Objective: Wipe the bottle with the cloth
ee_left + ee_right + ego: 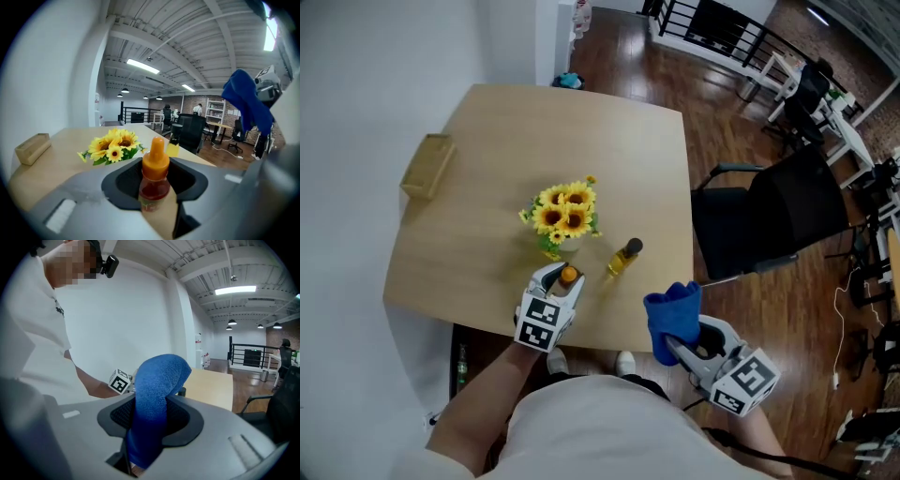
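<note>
Clamped upright in the left gripper (561, 281), low centre of the head view: a small glass bottle of red sauce with an orange nozzle cap (569, 275), jaws pressing its 2 sides. Directly above it in the frame, a bunch of yellow sunflowers (565, 214).

Pinched in the right gripper (680, 345), lower right: a blue terry cloth (673, 314), bunched and sticking up past the jaws, by the near right corner of the pale wooden table (487, 122). Cloth and held bottle apart.

Between the 2 grippers, standing on the table: a slim bottle of yellow liquid with a black cap (625, 258). Upper left: a light wooden block (428, 166).

Held bottle's base possibly just off the tabletop; hard to tell.
</note>
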Available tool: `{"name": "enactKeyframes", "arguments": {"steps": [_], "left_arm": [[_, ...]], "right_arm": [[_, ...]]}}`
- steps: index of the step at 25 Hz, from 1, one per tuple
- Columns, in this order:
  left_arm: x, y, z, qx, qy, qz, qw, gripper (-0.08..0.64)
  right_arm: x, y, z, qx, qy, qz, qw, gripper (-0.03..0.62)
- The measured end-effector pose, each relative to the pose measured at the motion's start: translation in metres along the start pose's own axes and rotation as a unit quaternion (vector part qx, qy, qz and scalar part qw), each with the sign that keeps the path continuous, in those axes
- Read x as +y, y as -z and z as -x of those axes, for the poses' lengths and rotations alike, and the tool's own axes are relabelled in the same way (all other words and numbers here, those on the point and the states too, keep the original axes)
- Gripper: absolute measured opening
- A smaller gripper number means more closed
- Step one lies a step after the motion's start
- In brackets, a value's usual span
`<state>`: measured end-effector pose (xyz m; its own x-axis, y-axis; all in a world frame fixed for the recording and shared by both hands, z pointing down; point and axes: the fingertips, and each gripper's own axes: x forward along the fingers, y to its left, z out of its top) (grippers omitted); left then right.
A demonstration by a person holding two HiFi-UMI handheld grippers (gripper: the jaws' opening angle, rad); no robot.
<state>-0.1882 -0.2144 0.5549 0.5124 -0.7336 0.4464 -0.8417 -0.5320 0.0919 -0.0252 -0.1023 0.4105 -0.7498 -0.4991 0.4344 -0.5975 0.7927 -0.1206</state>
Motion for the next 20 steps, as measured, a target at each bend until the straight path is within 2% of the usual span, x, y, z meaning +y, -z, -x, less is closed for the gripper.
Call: {"name": "enactKeyframes", "arguments": {"steps": [4,9,13,20], "left_arm": [[-0.014,-0.025,0.030,-0.021,0.055,-0.019,0.9981,0.161],[-0.030,-0.062,0.075,-0.048,0.113,-0.038,0.9917,0.161],[-0.033,-0.088,0.107,-0.072,0.150,-0.030,0.9856,0.161],[-0.025,-0.126,0.138,-0.105,0.175,0.009,0.9790,0.161]], "right_arm": [[0.019,-0.025,-0.047,-0.021,-0.023,0.027,0.999,0.156],[0.038,-0.050,-0.097,-0.033,-0.056,0.062,0.996,0.155],[0.045,-0.051,-0.125,-0.042,-0.077,0.057,0.995,0.155],[0.045,-0.031,-0.139,-0.034,-0.085,0.018,0.996,0.153]]}}
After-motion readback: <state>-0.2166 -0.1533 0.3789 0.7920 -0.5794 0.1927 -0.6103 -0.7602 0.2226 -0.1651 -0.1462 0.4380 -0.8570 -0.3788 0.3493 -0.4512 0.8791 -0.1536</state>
